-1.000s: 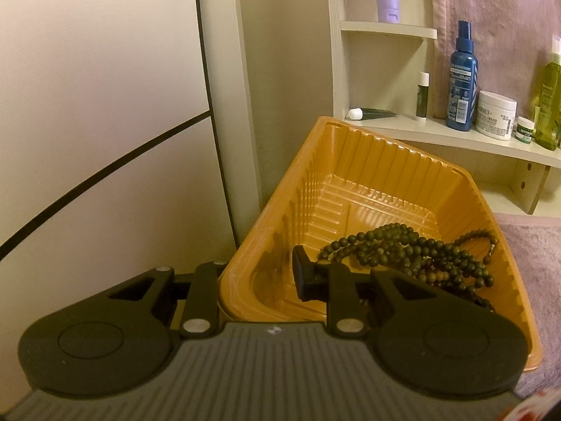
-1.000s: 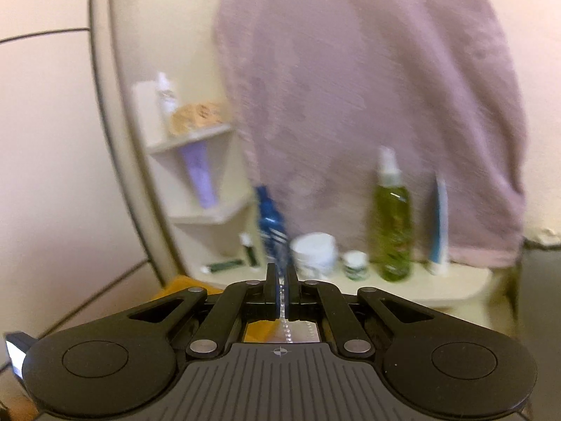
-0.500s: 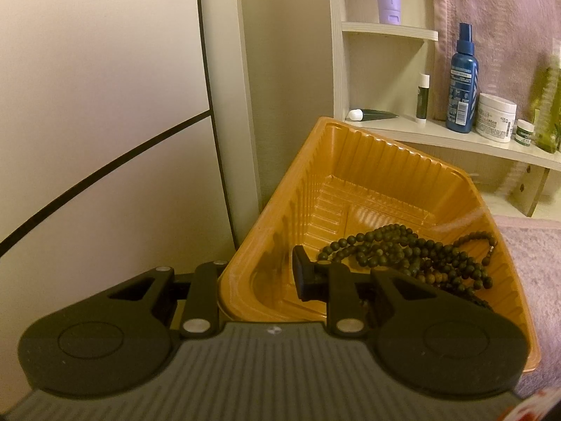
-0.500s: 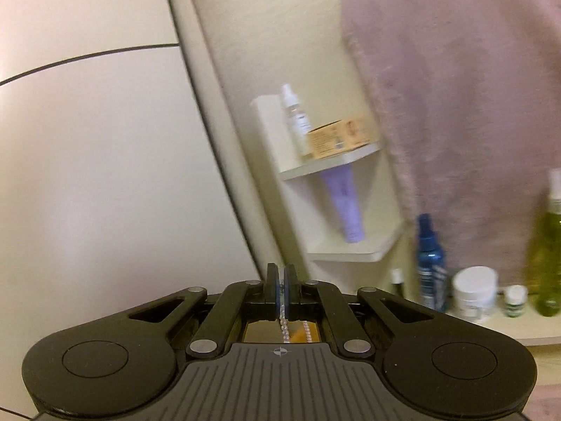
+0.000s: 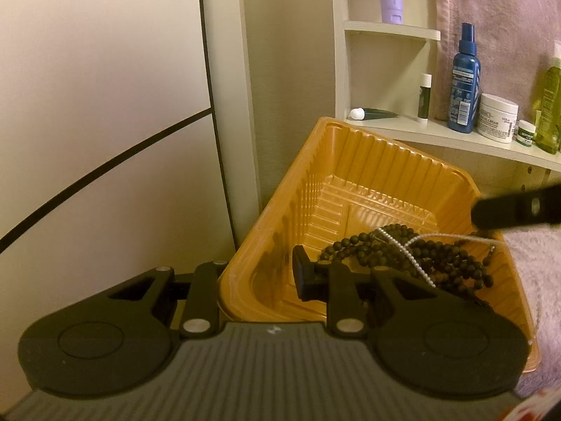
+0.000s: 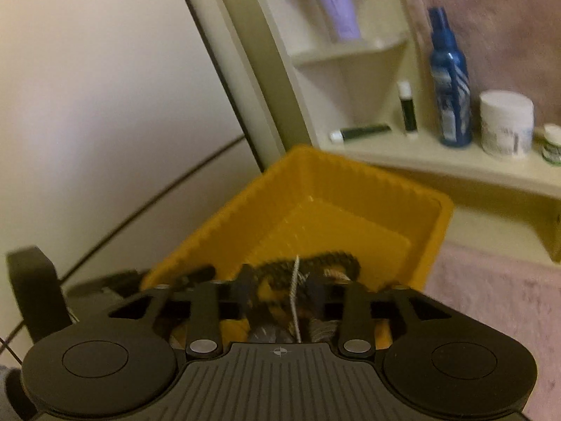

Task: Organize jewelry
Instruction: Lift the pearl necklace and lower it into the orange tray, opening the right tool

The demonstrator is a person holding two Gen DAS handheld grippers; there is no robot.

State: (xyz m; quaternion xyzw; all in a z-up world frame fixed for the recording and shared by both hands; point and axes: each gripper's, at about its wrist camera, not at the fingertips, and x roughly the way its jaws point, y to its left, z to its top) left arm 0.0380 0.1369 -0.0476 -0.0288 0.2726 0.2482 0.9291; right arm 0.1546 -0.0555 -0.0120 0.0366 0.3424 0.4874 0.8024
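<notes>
Left gripper [image 5: 259,277] clamped on near rim of orange plastic tray [image 5: 354,175], dark bead necklace [image 5: 452,263] heaped at tray's right side, thin silver chain [image 5: 403,245] draped across it, right gripper [image 6: 280,291] opening above, chain between its jaws.

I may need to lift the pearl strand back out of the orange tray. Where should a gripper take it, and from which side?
Likely best at the pearl strand's taut stretch near the orange tray's right rim, coming from above on that side. There it runs clear of the dark bead necklace; further left it lies draped over those beads, so a pinch could snag both.
</notes>
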